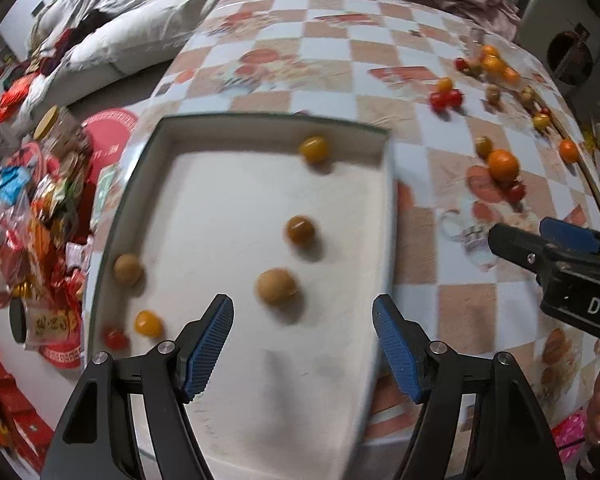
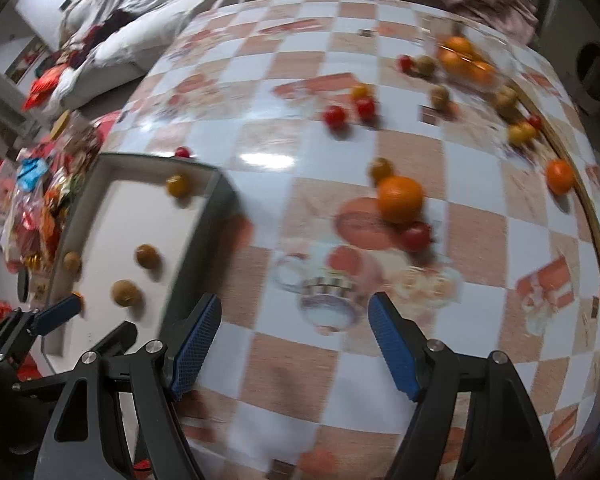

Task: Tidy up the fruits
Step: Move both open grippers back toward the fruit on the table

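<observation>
A white tray (image 1: 228, 208) with a dark rim lies on the checkered table and holds several small fruits: brown longans (image 1: 277, 286), yellow tomatoes (image 1: 314, 149) and a red tomato (image 1: 115, 337). My left gripper (image 1: 303, 346) is open and empty above the tray's near end. My right gripper (image 2: 295, 340) is open and empty above the table right of the tray (image 2: 116, 220). An orange (image 2: 400, 199) with a red tomato (image 2: 416, 236) beside it lies ahead of the right gripper. More fruits (image 2: 460, 60) are scattered at the far right.
The right gripper shows in the left wrist view (image 1: 512, 244) at the right edge. A floor pile of red snack packets (image 1: 40, 220) lies left of the table. A white sofa (image 1: 140, 32) stands behind. The table's wooden edge (image 2: 596, 216) curves on the right.
</observation>
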`<state>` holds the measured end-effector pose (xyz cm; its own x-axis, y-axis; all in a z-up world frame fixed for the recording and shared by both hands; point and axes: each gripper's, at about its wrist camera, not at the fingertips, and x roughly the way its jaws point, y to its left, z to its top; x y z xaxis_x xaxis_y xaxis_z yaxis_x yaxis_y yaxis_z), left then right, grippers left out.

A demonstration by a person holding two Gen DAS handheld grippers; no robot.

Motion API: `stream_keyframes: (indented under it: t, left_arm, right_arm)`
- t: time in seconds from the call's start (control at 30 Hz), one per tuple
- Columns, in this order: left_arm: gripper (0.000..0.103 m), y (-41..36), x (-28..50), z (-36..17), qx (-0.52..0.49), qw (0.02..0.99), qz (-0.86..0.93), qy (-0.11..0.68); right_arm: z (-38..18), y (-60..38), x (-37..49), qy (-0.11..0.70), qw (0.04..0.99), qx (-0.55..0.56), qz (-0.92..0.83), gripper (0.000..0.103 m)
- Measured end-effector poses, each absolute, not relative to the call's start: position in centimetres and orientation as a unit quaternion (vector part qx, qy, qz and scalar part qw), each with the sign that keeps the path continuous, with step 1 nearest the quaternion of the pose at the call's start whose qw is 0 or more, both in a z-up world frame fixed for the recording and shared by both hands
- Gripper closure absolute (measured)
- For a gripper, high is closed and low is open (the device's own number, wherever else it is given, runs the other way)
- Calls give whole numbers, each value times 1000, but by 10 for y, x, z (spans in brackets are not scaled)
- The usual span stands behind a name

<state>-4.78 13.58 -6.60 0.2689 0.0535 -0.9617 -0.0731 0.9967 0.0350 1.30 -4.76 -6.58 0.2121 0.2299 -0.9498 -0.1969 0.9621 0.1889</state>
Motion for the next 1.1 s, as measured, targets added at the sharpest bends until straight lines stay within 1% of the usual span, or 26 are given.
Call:
stream_keyframes:
  t: [0.27, 0.57, 0.73, 0.87, 1.03, 1.1]
  left_arm:
    - [30, 81, -20, -57, -1, 803, -2, 596]
    - [30, 34, 18, -78, 5, 799, -20, 601]
    - [30, 24, 29, -87, -4, 795, -18, 606]
    - [30, 14, 34, -90, 9, 796, -22, 604]
    - [30, 17, 58, -89, -1, 804, -8, 595]
    - [30, 21, 67, -86, -6, 809, 3, 588]
  right_arm:
    - [-77, -118, 29, 622, 778, 31, 88, 24]
    - [-88, -185, 50, 624, 778, 60, 48, 24]
    - [-93, -194, 61, 623, 778, 61, 56, 24]
    - [-94, -194, 64, 617, 783, 33, 63, 24]
    - [-101, -203, 83, 620, 779, 56, 69, 24]
    - [-103, -203, 91, 620, 779, 59, 75, 30]
